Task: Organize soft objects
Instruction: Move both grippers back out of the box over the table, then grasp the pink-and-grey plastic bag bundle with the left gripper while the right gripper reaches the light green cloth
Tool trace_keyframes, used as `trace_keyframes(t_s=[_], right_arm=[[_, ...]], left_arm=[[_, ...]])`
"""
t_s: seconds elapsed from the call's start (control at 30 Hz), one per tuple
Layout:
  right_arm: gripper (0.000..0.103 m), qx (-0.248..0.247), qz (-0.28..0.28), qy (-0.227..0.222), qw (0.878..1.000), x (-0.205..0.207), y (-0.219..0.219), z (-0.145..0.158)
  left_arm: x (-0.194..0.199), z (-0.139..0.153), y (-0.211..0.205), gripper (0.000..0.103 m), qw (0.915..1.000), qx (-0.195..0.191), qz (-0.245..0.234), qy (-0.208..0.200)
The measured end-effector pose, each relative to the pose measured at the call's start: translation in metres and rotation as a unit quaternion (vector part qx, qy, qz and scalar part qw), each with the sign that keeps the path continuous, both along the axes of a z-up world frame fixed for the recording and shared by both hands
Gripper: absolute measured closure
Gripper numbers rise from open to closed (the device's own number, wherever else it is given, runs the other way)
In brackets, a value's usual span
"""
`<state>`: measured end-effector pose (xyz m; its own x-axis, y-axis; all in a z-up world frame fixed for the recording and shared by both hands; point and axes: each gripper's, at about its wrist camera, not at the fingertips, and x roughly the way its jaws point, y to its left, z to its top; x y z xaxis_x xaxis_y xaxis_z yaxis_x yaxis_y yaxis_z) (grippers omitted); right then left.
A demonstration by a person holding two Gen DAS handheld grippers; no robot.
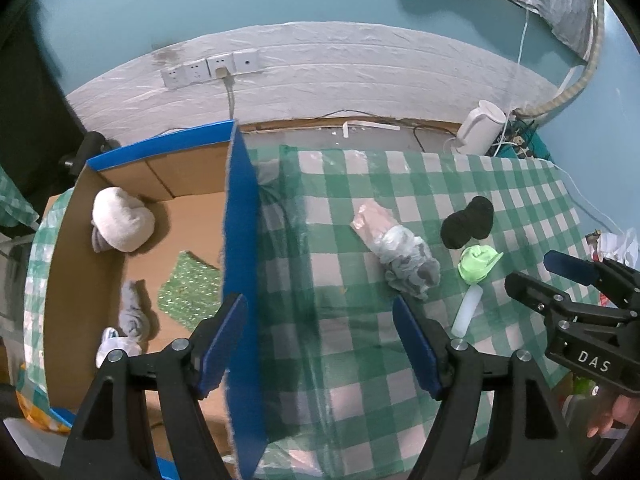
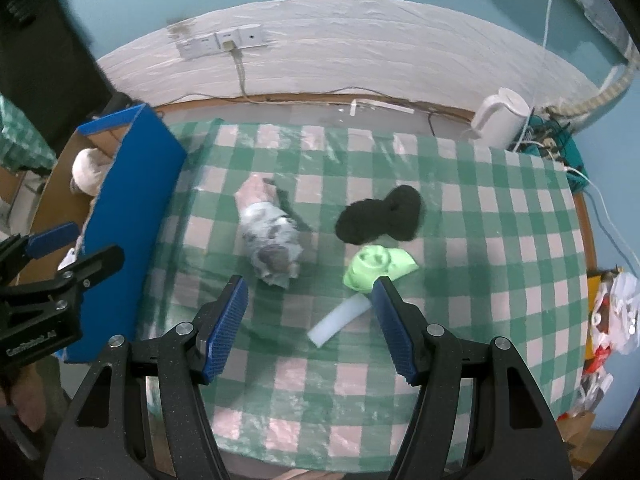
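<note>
A blue-sided cardboard box [image 1: 240,216] [image 2: 132,200] stands at the table's left. It holds a white rolled cloth [image 1: 122,220], a green patterned cloth [image 1: 190,290] and a grey sock [image 1: 134,314]. On the checked tablecloth lie a pink-and-grey sock bundle [image 1: 400,252] [image 2: 270,240], a black sock bundle [image 1: 468,222] [image 2: 380,216], a light green bundle [image 1: 478,264] [image 2: 376,266] and a white tube [image 1: 466,310] [image 2: 340,318]. My left gripper [image 1: 320,320] [image 2: 74,248] is open and empty, straddling the box's blue wall. My right gripper [image 2: 308,300] [image 1: 548,270] is open and empty, above the cloth near the tube.
A white kettle [image 1: 480,126] [image 2: 500,118] and tangled cables stand at the back right. Wall sockets [image 1: 210,68] [image 2: 222,42] sit behind the table. Crumpled packaging [image 2: 612,312] lies off the right edge.
</note>
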<state>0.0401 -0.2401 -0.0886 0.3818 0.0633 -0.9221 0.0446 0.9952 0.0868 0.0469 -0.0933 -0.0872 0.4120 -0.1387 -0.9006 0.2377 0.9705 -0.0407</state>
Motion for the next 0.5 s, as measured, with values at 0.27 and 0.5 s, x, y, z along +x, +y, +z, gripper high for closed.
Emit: trace_keyframes(t_s=[0.27, 0.5], right_arm=[[0.038, 0.001, -0.025, 0.010, 1.000, 0.004, -0.020, -0.011], [0.038, 0.004, -0.044, 0.023, 0.999, 0.013, -0.036, -0.022]], left_arm=[[0.009, -0.010, -0.021, 0.026, 0.9999, 0.005, -0.009, 0.010], [0.021, -0.027, -0.033, 0.026, 0.9994, 0.004, -0.009, 0.032]])
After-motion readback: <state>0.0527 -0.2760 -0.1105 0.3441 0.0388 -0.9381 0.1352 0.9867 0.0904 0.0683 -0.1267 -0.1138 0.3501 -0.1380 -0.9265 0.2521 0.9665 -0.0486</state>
